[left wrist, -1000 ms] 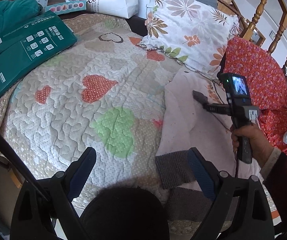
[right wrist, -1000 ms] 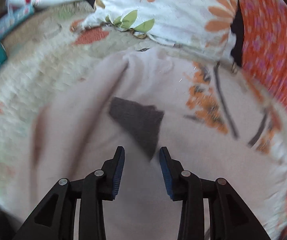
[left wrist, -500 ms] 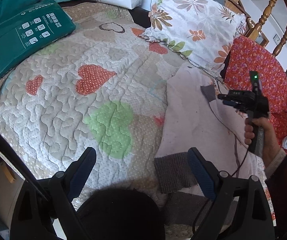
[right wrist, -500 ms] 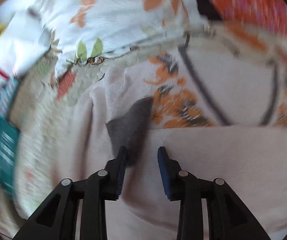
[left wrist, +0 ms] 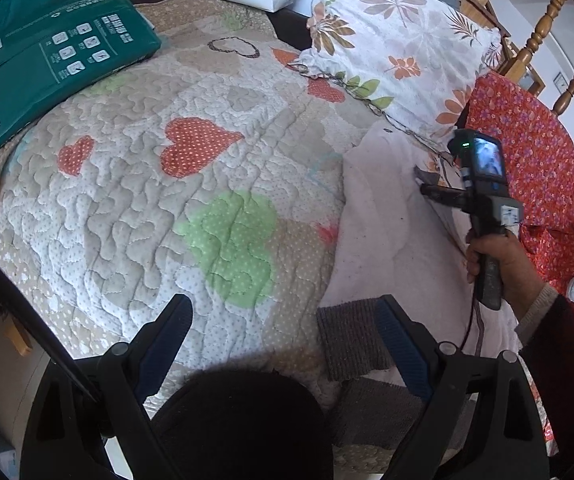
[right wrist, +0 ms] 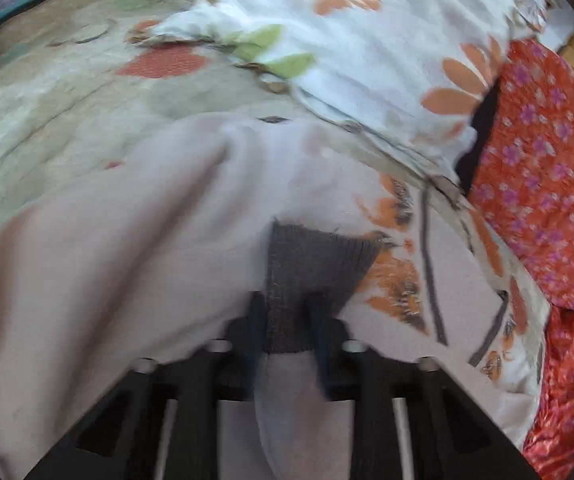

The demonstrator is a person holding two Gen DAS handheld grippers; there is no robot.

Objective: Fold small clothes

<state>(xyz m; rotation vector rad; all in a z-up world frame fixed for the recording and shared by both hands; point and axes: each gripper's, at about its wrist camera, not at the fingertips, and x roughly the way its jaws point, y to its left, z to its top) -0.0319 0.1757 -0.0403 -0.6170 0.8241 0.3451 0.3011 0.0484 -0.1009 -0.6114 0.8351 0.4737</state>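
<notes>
The left gripper hangs low over the near edge of the bed, its fingers spread wide with nothing between them. The right-hand one stands just over the grey ribbed cuff at the garment's near end, which suggests this hand waits to take that cuff once the other end is brought over.

The small garment, a pale pink knit top with grey trim and an orange flower print, lies spread flat on the right half of the quilted heart-pattern bedspread, near the person. Laid out flat like this, it can be folded in halves or thirds without lifting the whole piece.

Farther along the garment, the person's right hand holds the right gripper low against the cloth. In the right wrist view its fingers have come almost together on a second grey ribbed cuff, with the knit pinched between them. Though the picture is blurred by motion, the cuff clearly runs down between the pads. Gripping at the cuff gives a firm, thick edge by which to pull the sleeve across the body.

Beyond the garment a floral pillow leans at the head of the bed, with a red flowered cloth to its right and a green package at the far left, all clear of the folding area.
</notes>
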